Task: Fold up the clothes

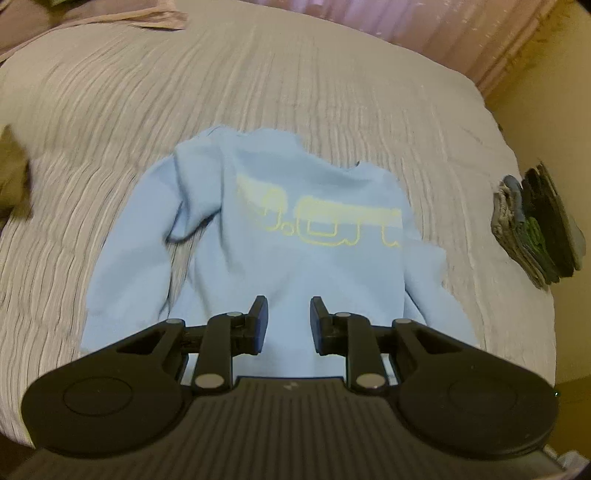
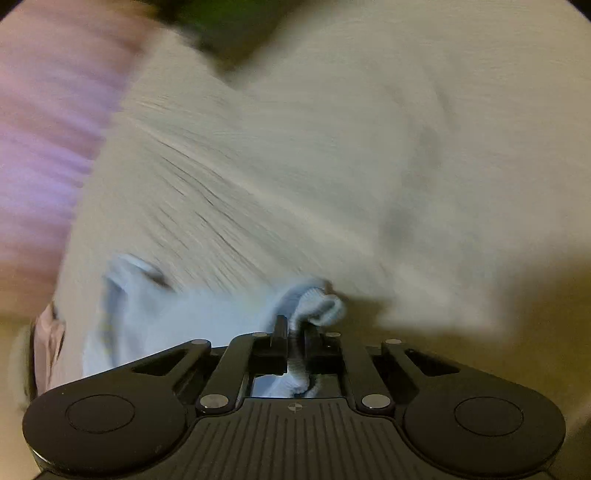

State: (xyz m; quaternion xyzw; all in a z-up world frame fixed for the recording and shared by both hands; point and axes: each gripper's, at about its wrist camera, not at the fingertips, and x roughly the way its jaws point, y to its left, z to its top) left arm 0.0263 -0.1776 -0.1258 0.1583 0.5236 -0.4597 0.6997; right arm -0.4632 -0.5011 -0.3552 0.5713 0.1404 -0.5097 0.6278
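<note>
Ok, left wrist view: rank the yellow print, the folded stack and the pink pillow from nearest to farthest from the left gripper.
1. Yellow print: on the blue sweatshirt, straight ahead of the open left gripper.
2. Folded stack: off to the right, at the bed edge.
3. Pink pillow: far left corner, at the head of the bed.

Bed covered by a pale grey, ribbed, crinkled bedspread (image 1: 295,74) fills most of the left wrist view. Pink-lilac pleated curtain (image 1: 424,26) hangs behind its far edge. Yellowish-tan floor (image 1: 546,122) at right. Warm, dim light. Right wrist view heavily blurred.
</note>
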